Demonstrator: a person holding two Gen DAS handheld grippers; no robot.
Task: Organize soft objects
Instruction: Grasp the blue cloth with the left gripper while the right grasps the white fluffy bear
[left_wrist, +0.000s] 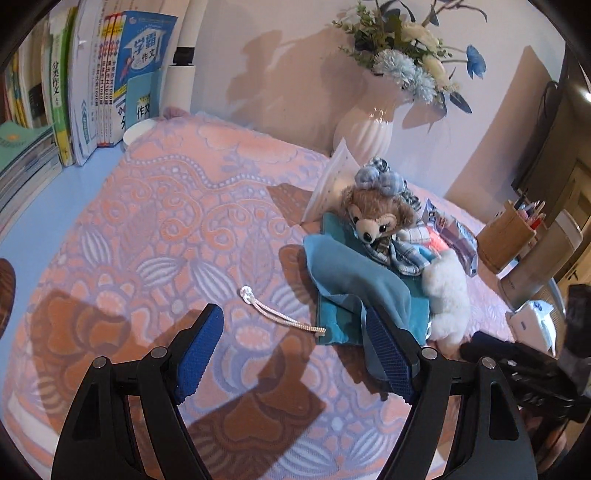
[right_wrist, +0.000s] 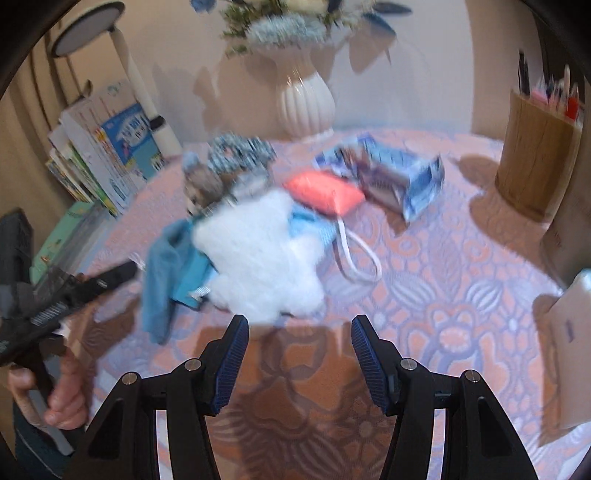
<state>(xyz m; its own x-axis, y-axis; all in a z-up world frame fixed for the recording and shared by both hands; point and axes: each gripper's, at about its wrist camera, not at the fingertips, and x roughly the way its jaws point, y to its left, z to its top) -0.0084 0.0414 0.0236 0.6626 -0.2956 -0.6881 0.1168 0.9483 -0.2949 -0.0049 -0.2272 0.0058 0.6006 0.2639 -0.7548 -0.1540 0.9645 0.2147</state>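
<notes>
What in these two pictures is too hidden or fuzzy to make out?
- Plush bear: lower body hidden under checked cloth, left wrist view; its face is smeared by blur in the right wrist view.
- White fluffy toy: shape blurred, right wrist view.
- Printed blue packet: lettering blurred, right wrist view; half hidden behind the bear, left wrist view.

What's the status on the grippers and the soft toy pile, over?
Left gripper open, empty. Right gripper open, empty. Soft pile untouched: white plush, bear, blue cloth. Nothing blocking.

- brown bear (left_wrist: 373, 218) with blue bow, lying on blue cloth (left_wrist: 354, 284)
- white plush (right_wrist: 258, 254) beside bear, overlapping cloth
- orange pouch (right_wrist: 325, 192) behind plush, white strap (right_wrist: 354, 254) looped on blanket
</notes>
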